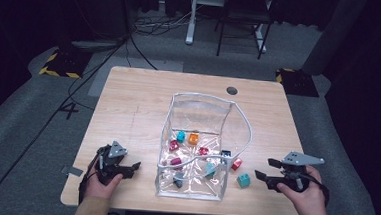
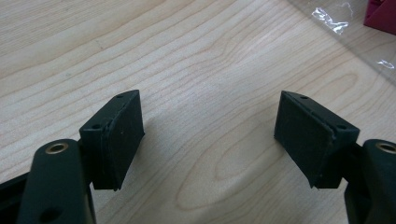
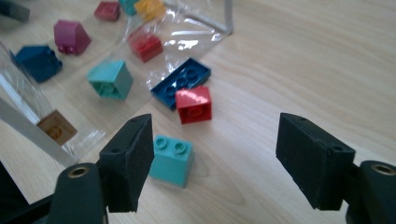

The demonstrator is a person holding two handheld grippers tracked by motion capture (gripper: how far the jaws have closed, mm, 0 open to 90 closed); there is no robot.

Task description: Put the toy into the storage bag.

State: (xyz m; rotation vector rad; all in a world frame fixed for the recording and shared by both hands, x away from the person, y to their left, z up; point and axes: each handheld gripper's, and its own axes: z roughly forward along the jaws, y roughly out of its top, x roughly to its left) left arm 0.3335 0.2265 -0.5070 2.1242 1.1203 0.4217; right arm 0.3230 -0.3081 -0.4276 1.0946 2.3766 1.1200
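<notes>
- Bricks outside the pouch are what I am after: the teal brick [image 3: 172,160] sits on the bench [image 1: 128,113] just ahead of my right gripper [image 3: 215,154], close by the inner face of its left jaw and off the midline between the two.
- Right jaws are spread wide with nothing between the pads; I judge the wide gap is there to let me straddle the brick, though it wants a small shift toward that side to centre it first.
- Red brick [image 3: 194,104] lies a little farther ahead of the same jaws, touching the blue flat brick [image 3: 181,82], which lies partly on the clear plastic floor of the pouch.
- Clear pouch [image 1: 250,128] stands open-topped between my two grippers, its white-edged rim held up so pieces can be dropped in from above. Several small bricks, red, orange, teal and magenta, already lie on its floor.
- Left gripper [image 2: 208,135] is also spread and empty, low over bare wood, with the pouch's corner ahead and to the right of its jaws. I read it as parked there, ready to steady the pouch if needed.
- Teal brick, appearance: small, two studs on top, one face sloped, glossy hard plastic, resting studs-up. Smooth sides, so I expect the pads should close squarely on its flat faces, not the slope.
</notes>
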